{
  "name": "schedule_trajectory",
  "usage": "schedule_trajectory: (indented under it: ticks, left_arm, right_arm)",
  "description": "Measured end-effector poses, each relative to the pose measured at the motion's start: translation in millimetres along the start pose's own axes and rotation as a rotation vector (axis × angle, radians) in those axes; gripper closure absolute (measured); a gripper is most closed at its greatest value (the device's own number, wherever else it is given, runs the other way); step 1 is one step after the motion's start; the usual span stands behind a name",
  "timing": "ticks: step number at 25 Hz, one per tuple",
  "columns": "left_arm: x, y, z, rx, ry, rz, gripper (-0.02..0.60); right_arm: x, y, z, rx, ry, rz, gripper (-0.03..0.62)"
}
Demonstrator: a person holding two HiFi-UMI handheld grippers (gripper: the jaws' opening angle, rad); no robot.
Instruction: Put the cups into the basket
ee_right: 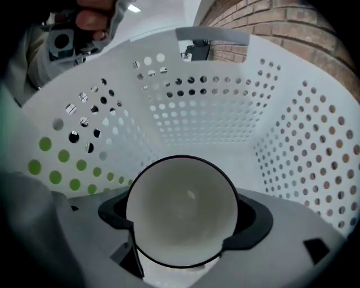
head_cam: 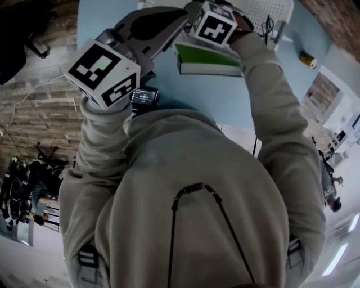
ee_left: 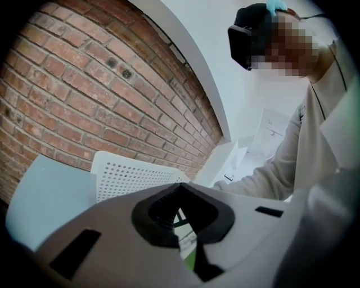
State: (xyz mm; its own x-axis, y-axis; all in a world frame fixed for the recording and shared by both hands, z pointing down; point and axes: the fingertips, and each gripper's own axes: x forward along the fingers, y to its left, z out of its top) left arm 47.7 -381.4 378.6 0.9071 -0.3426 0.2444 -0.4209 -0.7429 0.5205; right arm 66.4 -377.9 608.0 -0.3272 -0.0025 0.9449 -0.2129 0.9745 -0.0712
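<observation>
My right gripper point(ee_right: 183, 218) is shut on a white cup point(ee_right: 183, 202) with a dark rim, its mouth facing the camera. It holds the cup inside the white perforated basket point(ee_right: 225, 112), above the floor. In the head view the right gripper's marker cube point(head_cam: 214, 22) sits at the basket's edge point(head_cam: 274, 12), and its jaws are hidden. My left gripper point(ee_left: 180, 194) is raised beside it with its jaws together and nothing between them. The basket's wall point(ee_left: 129, 177) shows past the left gripper.
The basket stands on a light blue table point(head_cam: 225, 95) against a brick wall point(ee_left: 84, 95). A green and white box point(head_cam: 207, 61) lies beside the basket. A small yellow object point(head_cam: 307, 59) lies at the table's right. My grey hooded top fills the lower head view.
</observation>
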Motion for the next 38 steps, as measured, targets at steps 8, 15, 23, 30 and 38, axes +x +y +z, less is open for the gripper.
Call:
schedule_trajectory:
  ticks: [8,15,23,30,38]
  left_arm:
    - [-0.3,-1.5,-4.9,0.0,0.011,0.003,0.584]
    - [-5.5,-3.1,-0.1,-0.01,-0.007,0.001,0.584]
    - [-8.1,-10.3,5.7,-0.01,-0.022,-0.011,0.584]
    - [-20.1,-24.4,11.4,0.021,-0.027,-0.004,0.584]
    - [-42.3,-54.7,12.1,0.067,-0.041,-0.016,0.584]
  right_arm:
    - [28.1,0.7,-14.1,-0.056,0.066,0.016,0.174]
    - [28.5,-1.4,-15.1,-0.082,0.067,-0.013,0.172]
    - [25.7,-3.7,-26.3,-0.04,0.072,-0.023,0.157]
    - [-3.0,-7.7,-28.7,-0.058,0.09,-0.072,0.157]
    - [-70.5,-18.8,-9.8,0.035,-0.051,-0.253,0.157]
